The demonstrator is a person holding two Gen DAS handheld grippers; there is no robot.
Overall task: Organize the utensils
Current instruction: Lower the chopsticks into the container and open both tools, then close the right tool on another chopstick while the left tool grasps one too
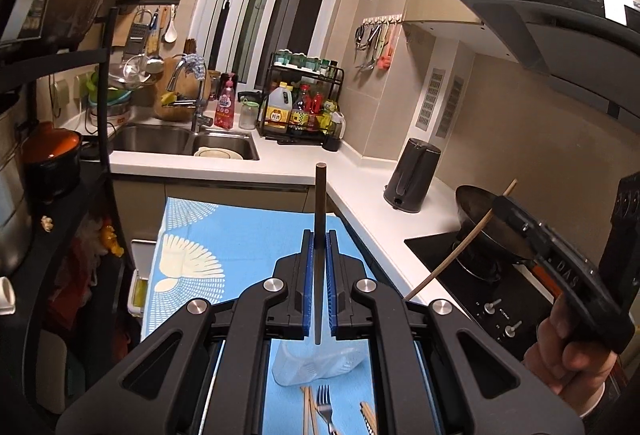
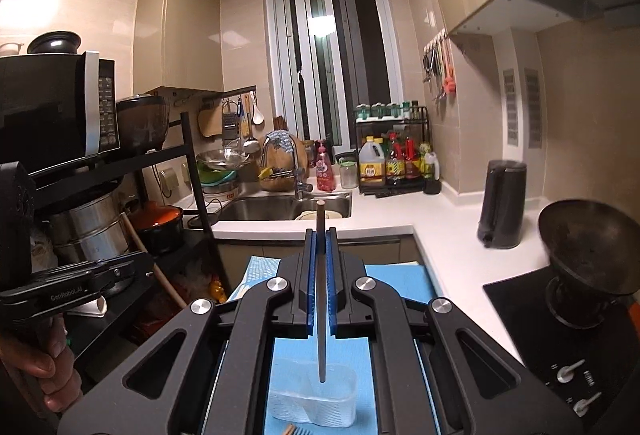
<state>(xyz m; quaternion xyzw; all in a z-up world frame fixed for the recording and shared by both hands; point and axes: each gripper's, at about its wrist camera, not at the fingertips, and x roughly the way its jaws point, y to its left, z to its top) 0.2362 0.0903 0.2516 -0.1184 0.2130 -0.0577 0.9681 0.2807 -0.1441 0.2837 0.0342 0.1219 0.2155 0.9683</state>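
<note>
My left gripper is shut on a dark chopstick that stands upright, its lower tip above a clear plastic utensil holder on the blue cloth. My right gripper is shut on another chopstick, tip pointing down into the same holder. In the left wrist view the right gripper shows at the right, holding a light wooden chopstick. A fork and several wooden chopsticks lie on the cloth near the holder.
A sink with a dish is at the back, a condiment rack beside it. A dark kettle and a wok on the hob stand to the right. A black shelf with pots and a microwave is on the left.
</note>
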